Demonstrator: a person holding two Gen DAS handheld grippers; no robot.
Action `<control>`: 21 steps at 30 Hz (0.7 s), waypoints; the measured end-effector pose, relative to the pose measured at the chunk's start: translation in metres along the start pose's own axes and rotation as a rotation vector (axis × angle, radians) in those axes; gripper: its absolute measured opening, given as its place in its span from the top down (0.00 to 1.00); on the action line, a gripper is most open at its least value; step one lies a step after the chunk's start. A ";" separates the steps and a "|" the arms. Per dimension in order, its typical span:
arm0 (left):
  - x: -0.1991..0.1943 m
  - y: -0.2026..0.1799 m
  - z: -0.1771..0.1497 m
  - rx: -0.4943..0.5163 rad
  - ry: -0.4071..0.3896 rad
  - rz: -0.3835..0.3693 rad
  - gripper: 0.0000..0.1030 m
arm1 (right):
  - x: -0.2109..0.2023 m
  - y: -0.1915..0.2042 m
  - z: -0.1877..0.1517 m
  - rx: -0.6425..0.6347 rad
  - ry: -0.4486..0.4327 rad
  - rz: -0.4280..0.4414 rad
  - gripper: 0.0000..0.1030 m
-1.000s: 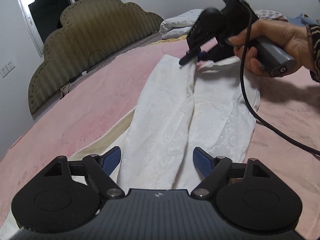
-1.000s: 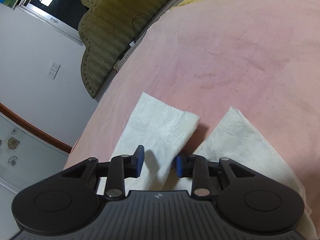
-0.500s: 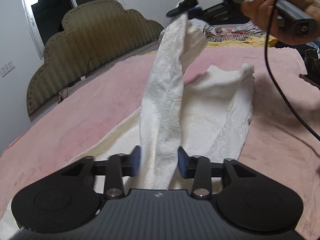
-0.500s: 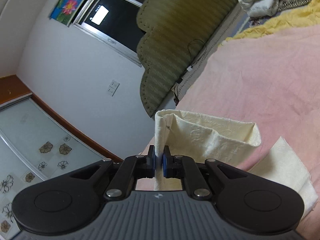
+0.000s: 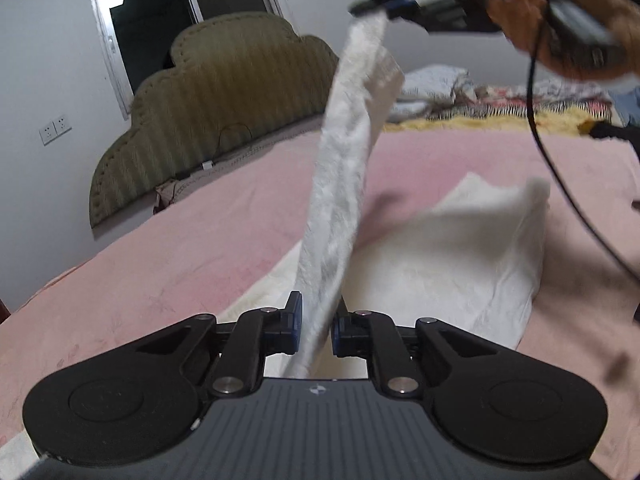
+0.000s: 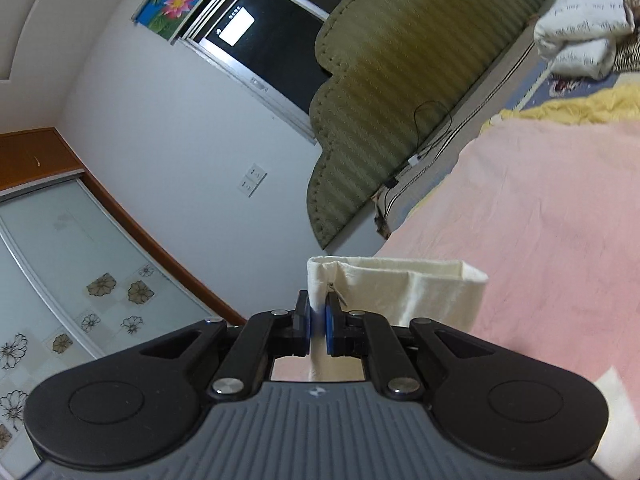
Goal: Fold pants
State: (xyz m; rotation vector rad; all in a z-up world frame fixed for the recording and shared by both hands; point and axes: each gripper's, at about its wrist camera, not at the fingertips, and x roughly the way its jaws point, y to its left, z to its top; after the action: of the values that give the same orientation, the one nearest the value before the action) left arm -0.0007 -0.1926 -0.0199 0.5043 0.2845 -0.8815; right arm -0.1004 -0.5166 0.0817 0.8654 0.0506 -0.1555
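Note:
White pants lie on the pink bed (image 5: 180, 248). One leg (image 5: 344, 184) is stretched up in the air as a taut strip, while the other leg (image 5: 460, 260) rests flat on the blanket. My left gripper (image 5: 316, 322) holds the strip's near end, its jaws closing with both pads against the cloth. At the top of the left wrist view my right gripper (image 5: 376, 10), carried by a hand (image 5: 560, 20), pinches the far end. In the right wrist view my right gripper (image 6: 318, 326) is shut on the hem (image 6: 400, 292), which hangs open like a loop.
A green padded headboard (image 5: 212, 112) stands along the bed's left side under a dark window. Folded quilts and patterned bedding (image 5: 440, 84) are piled at the far end. The right gripper's black cable (image 5: 560, 176) hangs over the bed's right part.
The right gripper shut on the leg's hem and rose high with it. The left jaws came together on the leg's near end and lifted a little, so the leg left the bed.

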 end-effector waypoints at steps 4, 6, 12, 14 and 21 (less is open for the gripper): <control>-0.003 -0.007 -0.005 0.018 0.080 -0.144 0.84 | -0.028 -0.019 -0.023 -0.015 0.016 -0.092 0.93; -0.002 -0.015 -0.016 0.029 0.123 -0.212 0.84 | -0.049 -0.044 -0.038 0.034 0.022 -0.189 0.93; -0.017 -0.025 -0.026 0.062 0.114 -0.247 0.86 | -0.106 -0.101 -0.081 0.172 0.048 -0.400 0.93; -0.026 -0.022 -0.024 0.052 0.099 -0.256 0.86 | -0.116 -0.100 -0.088 0.173 0.047 -0.415 0.93; -0.030 -0.016 -0.024 0.038 0.097 -0.223 0.86 | -0.133 -0.091 -0.090 0.148 0.019 -0.432 0.93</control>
State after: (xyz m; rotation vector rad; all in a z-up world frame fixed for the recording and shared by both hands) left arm -0.0323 -0.1685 -0.0323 0.5590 0.4188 -1.0824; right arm -0.2447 -0.4904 -0.0308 0.9947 0.2474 -0.5614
